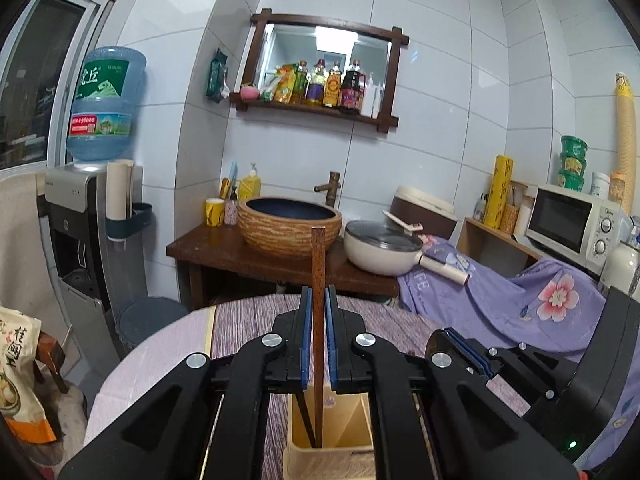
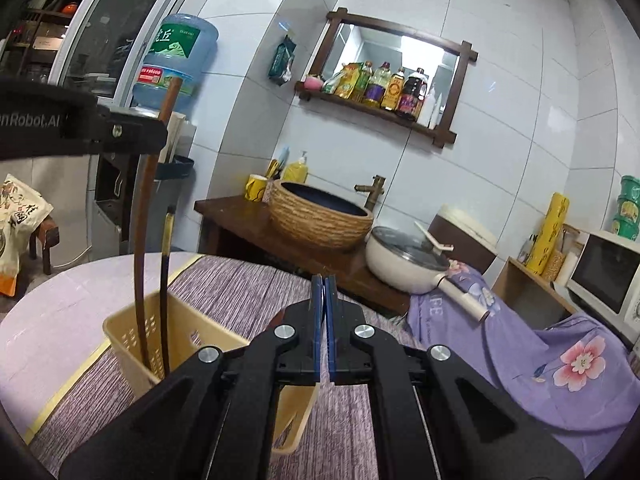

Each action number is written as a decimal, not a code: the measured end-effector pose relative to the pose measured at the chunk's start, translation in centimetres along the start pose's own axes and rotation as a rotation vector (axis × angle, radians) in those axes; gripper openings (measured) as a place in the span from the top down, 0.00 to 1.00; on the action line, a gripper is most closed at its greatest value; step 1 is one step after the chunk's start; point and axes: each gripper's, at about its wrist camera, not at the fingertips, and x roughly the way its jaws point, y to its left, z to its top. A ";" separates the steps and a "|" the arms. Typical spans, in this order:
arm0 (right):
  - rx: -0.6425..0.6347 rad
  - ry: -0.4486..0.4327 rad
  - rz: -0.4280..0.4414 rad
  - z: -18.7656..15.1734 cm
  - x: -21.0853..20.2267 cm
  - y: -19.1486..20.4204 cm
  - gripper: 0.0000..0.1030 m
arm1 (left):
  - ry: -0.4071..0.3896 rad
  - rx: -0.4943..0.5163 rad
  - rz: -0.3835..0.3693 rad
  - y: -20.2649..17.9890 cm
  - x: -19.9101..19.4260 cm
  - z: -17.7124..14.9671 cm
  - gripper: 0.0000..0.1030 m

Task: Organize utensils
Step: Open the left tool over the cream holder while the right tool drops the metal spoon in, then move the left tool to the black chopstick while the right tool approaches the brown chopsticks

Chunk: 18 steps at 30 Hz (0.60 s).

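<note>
Left wrist: left tool (image 1: pixel 319 304) grips a chopstick (image 1: pixel 318 264) standing in the holder (image 1: pixel 352 456); right tool (image 2: pixel 324 292) closed, empty

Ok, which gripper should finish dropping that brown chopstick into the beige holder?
Left. The left gripper already grips the brown chopstick, whose lower end is inside the beige holder beside a dark chopstick. The right gripper is shut on nothing, off to the side.

Two chopsticks (image 2: pixel 140 264) stand in one utensil basket (image 2: pixel 132 332); one pan (image 2: pixel 404 268), one microwave (image 2: pixel 608 276).
</note>
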 end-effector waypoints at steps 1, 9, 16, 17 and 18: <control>0.002 0.005 0.006 -0.4 -0.1 0.1 0.98 | 0.013 0.000 -0.002 0.1 0.1 -0.5 0.94; 0.019 0.061 0.085 -2.4 -0.1 0.7 0.97 | 0.108 0.009 -0.034 0.9 1.2 -2.9 0.93; 0.115 0.068 0.098 -3.6 -2.0 -1.1 0.97 | 0.097 -0.015 -0.045 2.3 -1.3 -4.3 0.42; 0.139 0.080 0.105 -3.8 -2.4 -1.5 0.96 | 0.106 -0.019 -0.045 2.5 -1.6 -4.7 0.34; 0.157 0.088 0.112 -4.1 -2.8 -1.7 0.95 | 0.115 -0.021 -0.040 2.6 -1.9 -5.2 0.32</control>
